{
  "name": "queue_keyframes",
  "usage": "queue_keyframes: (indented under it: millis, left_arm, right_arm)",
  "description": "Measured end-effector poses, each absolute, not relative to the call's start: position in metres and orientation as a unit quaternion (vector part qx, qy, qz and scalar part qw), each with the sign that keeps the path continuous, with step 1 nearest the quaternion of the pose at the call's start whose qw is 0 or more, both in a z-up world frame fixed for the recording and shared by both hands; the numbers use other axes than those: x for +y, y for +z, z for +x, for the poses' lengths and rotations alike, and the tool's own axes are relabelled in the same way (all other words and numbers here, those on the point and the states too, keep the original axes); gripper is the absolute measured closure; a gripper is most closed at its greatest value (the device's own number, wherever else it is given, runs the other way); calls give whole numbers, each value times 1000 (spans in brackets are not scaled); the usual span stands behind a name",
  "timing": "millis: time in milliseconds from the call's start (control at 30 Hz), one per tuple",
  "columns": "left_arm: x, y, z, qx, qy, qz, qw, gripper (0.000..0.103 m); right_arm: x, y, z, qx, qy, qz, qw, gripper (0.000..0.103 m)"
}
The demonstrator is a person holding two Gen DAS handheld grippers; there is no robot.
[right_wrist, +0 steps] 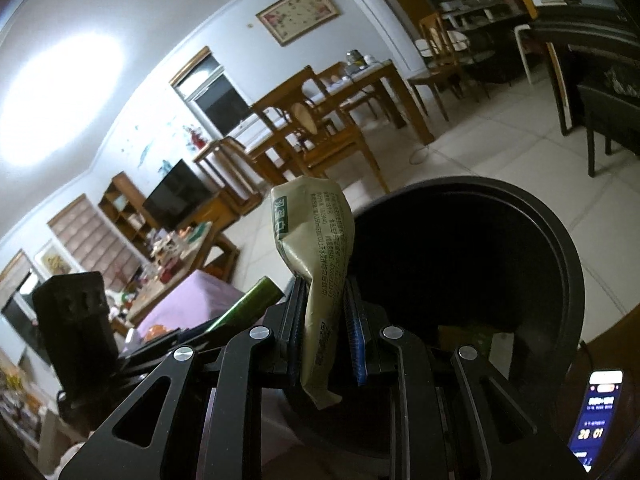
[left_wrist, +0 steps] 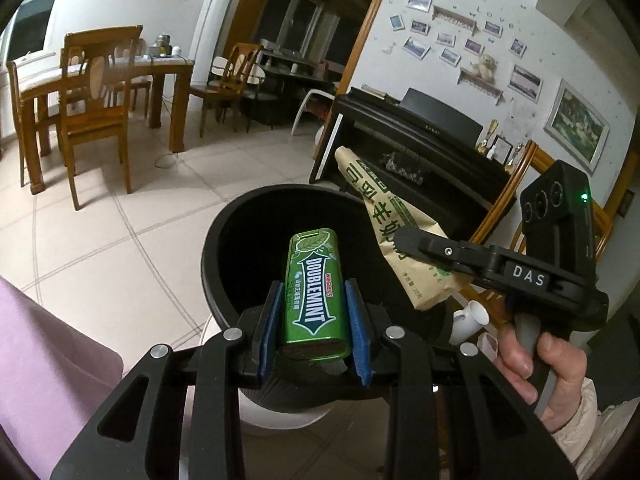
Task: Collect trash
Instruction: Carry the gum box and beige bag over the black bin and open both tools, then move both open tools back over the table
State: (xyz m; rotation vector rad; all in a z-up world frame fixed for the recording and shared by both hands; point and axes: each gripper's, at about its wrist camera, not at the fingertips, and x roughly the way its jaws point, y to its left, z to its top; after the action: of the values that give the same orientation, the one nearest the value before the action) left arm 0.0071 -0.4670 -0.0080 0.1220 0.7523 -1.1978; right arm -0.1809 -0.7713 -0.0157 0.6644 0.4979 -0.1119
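The left claw (left_wrist: 314, 334) is clamped on a green rectangular metal chewing-gum tin (left_wrist: 315, 292), held by its long side walls at lower centre of the left wrist view, directly above the mouth of the round black plastic waste bin (left_wrist: 216, 248). The tin is rigid, light and smooth; side-wall contact is correct, since the glossy faces may slip. The right claw (right_wrist: 326, 332) is closed tight on a crumpled beige paper sachet (right_wrist: 320, 264), gripped at its lower half, centre of the right wrist view, beside the bin rim. The sachet is soft, nearly weightless and may cling to the pads on release. Both items appear ready for dropping
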Motion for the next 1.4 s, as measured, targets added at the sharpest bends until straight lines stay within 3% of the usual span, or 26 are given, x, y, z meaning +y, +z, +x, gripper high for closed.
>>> queue_keyframes:
  millis: [633, 700, 767, 833, 867, 1000, 1067, 1167, 1233, 1400]
  left_arm:
    - [-504, -22, 7, 367, -550, 86, 745, 71]
    - [-503, -21, 6, 365, -548, 85, 748, 70]
    - [-501, -19, 6, 366, -547, 84, 748, 64]
    - [-497, -16, 5, 359, -539, 80, 758, 31]
    - [-494, -15, 4, 354, -536, 79, 763, 26]
    - [-481, -3, 1, 340, -530, 79, 772, 22]
    - [-470, 2, -1, 334, -524, 73, 780, 13]
    - [-447, 11, -3, 321, -513, 66, 793, 12]
    - [-432, 14, -3, 317, -503, 60, 802, 6]
    - [-370, 27, 0, 298, -467, 30, 832, 5]
  right_arm:
    - [-778, -35, -175, 252, -74, 347, 900, 83]
    - [-773, -32, -175, 252, -73, 350, 899, 70]
    - [-772, -30, -175, 246, -75, 358, 898, 28]
    - [-768, -28, -175, 242, -74, 357, 899, 25]
    - [-767, -27, -175, 242, -74, 356, 900, 25]
    - [-757, -20, -173, 238, -68, 356, 901, 16]
    - [-751, -16, -172, 239, -65, 354, 902, 12]
    - [-741, -11, -168, 238, -63, 353, 903, 6]
    - [-730, -8, -163, 242, -58, 348, 904, 6]
    - [-694, 5, -137, 256, -33, 326, 909, 6]
